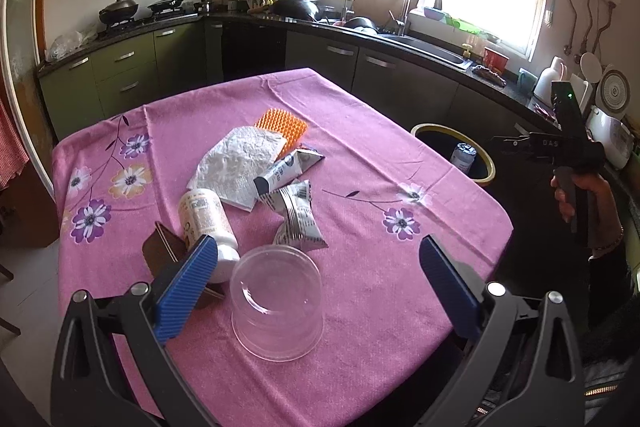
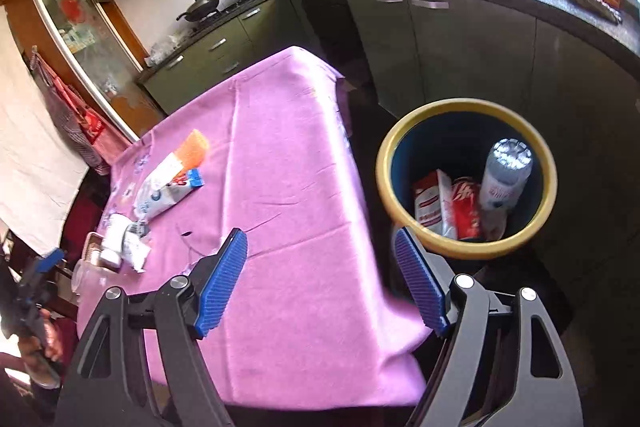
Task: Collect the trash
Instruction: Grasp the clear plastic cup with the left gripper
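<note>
My left gripper is open above an upturned clear plastic cup that stands between its blue pads without touching them. Behind the cup lie a white bottle, a brown wallet-like thing, a striped wrapper, a silver foil bag, a folded carton and an orange spiky pad. My right gripper is open and empty over the table's corner, next to the yellow-rimmed bin. In the bin lie a grey bottle and red-and-white packets.
A pink flowered cloth covers the table. The bin stands on the floor off the table's right side, before dark cabinets. A hand holds the right gripper's handle there. Kitchen counters, stove and sink run along the back.
</note>
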`<state>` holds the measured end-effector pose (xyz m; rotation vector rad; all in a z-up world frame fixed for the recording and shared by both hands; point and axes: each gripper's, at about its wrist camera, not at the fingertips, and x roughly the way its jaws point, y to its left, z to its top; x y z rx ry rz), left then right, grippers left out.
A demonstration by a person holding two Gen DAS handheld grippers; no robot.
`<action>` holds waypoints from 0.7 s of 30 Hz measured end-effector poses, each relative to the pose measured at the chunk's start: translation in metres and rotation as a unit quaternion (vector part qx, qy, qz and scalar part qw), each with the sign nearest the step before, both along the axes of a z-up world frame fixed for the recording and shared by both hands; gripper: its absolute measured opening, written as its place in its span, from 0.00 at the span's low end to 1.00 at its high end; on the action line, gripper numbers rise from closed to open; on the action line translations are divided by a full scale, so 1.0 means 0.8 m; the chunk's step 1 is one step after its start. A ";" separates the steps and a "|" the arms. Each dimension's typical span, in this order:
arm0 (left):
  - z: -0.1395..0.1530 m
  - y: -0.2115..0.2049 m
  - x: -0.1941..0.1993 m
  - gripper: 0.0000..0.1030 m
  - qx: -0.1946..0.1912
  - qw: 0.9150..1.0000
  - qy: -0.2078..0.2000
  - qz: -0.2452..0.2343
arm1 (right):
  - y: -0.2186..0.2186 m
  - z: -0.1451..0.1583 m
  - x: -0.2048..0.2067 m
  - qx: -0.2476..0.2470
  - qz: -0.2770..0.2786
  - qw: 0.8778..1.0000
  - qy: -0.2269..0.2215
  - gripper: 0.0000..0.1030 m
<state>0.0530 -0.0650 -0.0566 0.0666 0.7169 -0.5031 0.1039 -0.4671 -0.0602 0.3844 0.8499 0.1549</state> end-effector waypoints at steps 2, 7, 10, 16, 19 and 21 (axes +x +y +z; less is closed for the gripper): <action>-0.009 0.000 0.001 0.93 -0.001 1.000 0.005 0.002 | 0.003 -0.003 -0.007 0.018 0.004 1.000 -0.005 0.74; -0.020 0.008 0.007 0.93 -0.006 1.000 0.004 0.020 | 0.010 -0.003 -0.018 0.047 0.007 0.999 -0.016 0.75; -0.029 0.008 0.012 0.93 -0.005 1.000 0.009 0.019 | 0.015 -0.006 -0.018 0.055 0.013 0.998 -0.014 0.75; -0.054 0.007 0.020 0.91 -0.010 1.000 0.026 0.013 | 0.019 -0.004 -0.019 0.060 0.014 0.998 -0.017 0.75; -0.064 0.012 0.026 0.82 -0.017 0.999 0.039 0.018 | 0.018 -0.006 -0.019 0.061 0.011 0.998 -0.015 0.75; -0.071 0.014 0.029 0.76 -0.018 0.999 0.046 0.023 | 0.017 -0.008 -0.018 0.062 0.011 0.998 -0.013 0.75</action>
